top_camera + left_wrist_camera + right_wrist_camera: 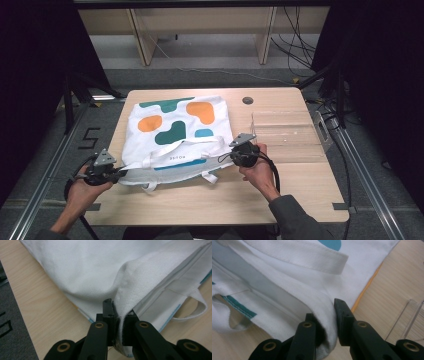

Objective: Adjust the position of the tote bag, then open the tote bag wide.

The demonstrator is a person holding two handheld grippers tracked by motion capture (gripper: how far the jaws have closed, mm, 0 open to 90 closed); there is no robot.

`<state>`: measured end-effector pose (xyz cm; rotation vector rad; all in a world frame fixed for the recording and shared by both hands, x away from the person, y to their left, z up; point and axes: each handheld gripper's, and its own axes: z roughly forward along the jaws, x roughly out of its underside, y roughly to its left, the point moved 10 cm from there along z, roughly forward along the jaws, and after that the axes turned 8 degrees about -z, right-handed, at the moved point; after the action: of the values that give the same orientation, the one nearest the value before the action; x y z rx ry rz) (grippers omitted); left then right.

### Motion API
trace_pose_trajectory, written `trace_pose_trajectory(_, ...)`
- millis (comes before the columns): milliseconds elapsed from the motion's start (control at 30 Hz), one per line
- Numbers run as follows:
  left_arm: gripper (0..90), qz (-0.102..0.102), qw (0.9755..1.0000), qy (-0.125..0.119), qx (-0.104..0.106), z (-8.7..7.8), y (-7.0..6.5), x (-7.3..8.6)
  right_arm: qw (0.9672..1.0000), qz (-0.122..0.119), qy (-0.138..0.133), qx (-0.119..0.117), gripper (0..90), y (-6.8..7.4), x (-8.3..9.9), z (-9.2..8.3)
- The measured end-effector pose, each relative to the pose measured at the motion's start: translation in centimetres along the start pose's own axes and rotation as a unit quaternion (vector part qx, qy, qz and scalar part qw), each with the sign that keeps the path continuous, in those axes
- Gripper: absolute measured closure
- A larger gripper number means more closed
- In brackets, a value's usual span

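A white tote bag (175, 130) printed with orange, green and blue blobs lies flat on the wooden table (280, 195), its mouth toward the person. My left gripper (120, 172) pinches the bag's left mouth corner. In the left gripper view the jaws (117, 315) are shut on a lifted fold of white cloth (95, 270). My right gripper (227, 156) holds the right mouth corner. In the right gripper view the cloth (287, 287) is bunched between its jaws (324, 320). A white handle (307, 255) lies across the bag, and another handle loop (197, 307) hangs at the mouth.
A clear acrylic stand (285, 130) sits on the table right of the bag, close to the right hand; its edge (409, 317) is in the right gripper view. A round cable hole (247, 100) lies near the far edge. Bare wood runs along the near side.
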<state>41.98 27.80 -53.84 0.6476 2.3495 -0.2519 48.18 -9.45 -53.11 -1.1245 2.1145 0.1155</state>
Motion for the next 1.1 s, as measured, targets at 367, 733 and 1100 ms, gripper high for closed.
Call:
trace_pose_trajectory(367,85.7,0.004,0.9997,-0.010,0.023,-1.7,-1.1,0.0,0.9992,0.001,-0.039,-0.003,79.3,0.5,-1.2,-3.8)
trace_pose_trajectory(733,86.2,0.016,0.9980,-0.058,0.018,-4.9,-1.7,-2.8,0.9984,-0.023,-0.050,-0.007,80.0,-0.2,-2.5,-6.7)
trace_pose_trajectory(1100,86.8,0.054,0.9924,-0.108,0.026,-12.1,-0.5,-11.0,0.9956,-0.058,-0.074,0.005,82.6,-4.4,-9.8,-12.9)
